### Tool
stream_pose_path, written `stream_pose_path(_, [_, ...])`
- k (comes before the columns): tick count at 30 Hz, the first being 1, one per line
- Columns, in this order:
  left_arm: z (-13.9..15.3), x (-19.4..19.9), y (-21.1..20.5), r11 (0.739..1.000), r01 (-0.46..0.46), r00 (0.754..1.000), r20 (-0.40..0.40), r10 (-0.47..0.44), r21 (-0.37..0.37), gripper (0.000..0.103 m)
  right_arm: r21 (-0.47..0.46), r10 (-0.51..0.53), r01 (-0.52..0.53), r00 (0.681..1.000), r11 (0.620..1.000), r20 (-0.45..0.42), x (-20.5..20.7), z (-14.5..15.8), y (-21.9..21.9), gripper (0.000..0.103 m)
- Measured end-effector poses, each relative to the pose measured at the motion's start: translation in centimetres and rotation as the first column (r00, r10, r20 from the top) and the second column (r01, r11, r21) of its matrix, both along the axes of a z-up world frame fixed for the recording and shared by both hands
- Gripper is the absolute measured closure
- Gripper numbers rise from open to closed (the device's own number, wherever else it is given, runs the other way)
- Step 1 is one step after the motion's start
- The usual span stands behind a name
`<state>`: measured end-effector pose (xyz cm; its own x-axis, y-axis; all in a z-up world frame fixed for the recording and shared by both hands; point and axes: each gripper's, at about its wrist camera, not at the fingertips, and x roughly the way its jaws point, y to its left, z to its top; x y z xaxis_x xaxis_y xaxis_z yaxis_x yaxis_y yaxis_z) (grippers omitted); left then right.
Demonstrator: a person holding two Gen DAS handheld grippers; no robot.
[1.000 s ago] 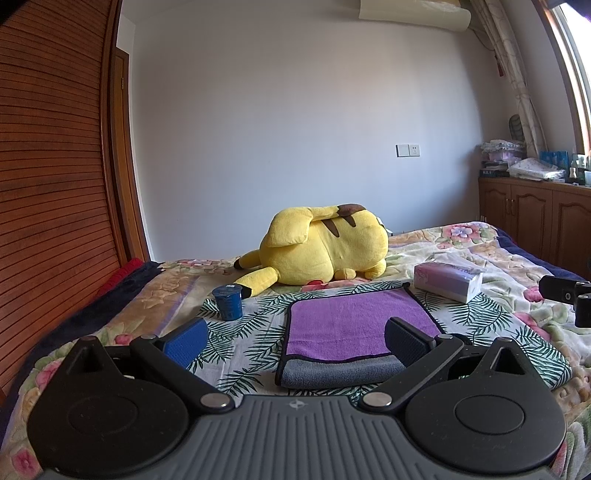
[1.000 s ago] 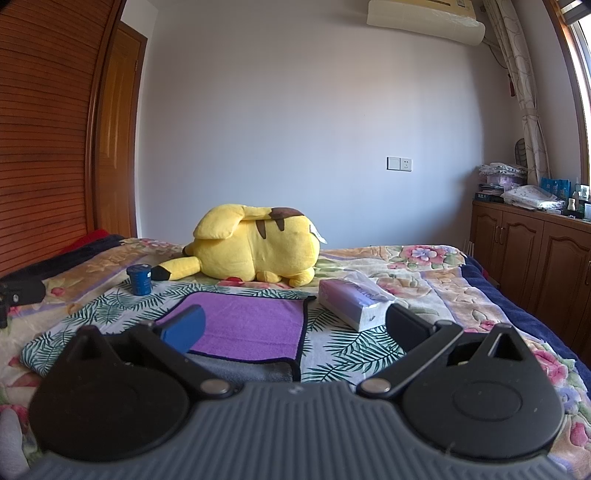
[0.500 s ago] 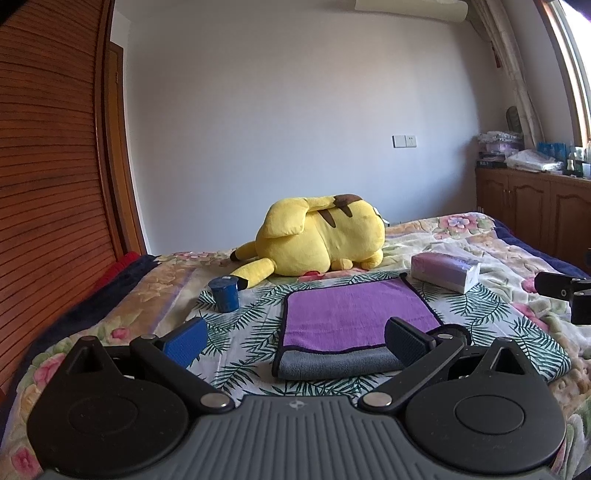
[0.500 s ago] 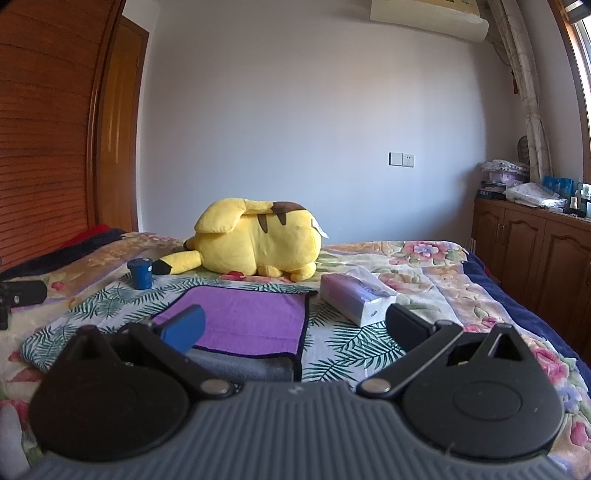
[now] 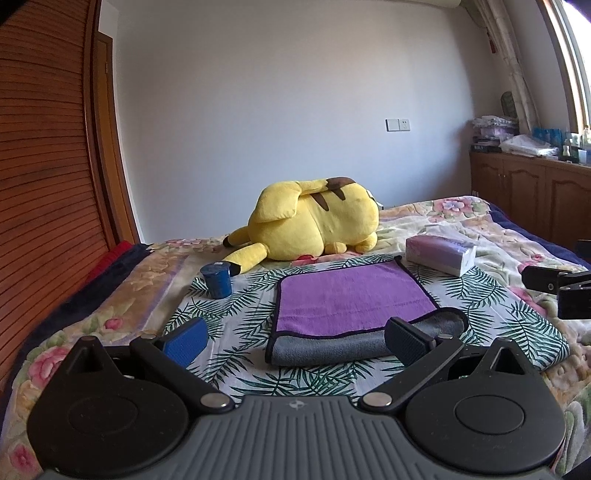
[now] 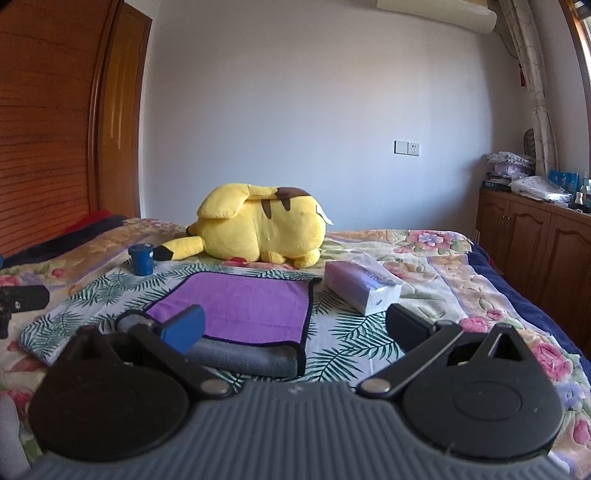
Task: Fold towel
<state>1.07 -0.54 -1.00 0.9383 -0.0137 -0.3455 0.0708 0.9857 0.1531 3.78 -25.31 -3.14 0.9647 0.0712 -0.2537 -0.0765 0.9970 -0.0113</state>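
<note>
Hovering low before the towel (image 5: 354,306), folded flat on the bed (image 5: 480,229), we hold our left gripper (image 5: 295,341) and right gripper (image 6: 295,325) wide open and empty, probably lining up on its near edge.

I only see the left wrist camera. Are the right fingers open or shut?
Observer: Open. The right gripper is spread wide and holds nothing.
Operator: Is it near the towel?
Observer: Its blue-padded finger overlaps the towel at the near grey fold in the right wrist view. I cannot tell if they touch.
Operator: What's high on the wall?
Observer: An air conditioner, towards the curtain side.
</note>
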Motion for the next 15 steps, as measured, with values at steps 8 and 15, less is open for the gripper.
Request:
stream_pose_path(8, [-0.2, 1.2, -0.2, 1.000, 0.003, 1.000, -0.020, -0.003, 0.005, 0.000, -0.001, 0.018, -0.019, 1.000, 1.000, -0.019, 1.0, -0.4, 0.4, 0.000])
stream_pose_path(15, [-0.3, 2.2, -0.2, 1.000, 0.009, 0.999, -0.035, -0.008, 0.005, 0.000, -0.009, 0.037, -0.037, 0.999, 0.999, -0.040, 1.8, -0.6, 0.8, 0.000])
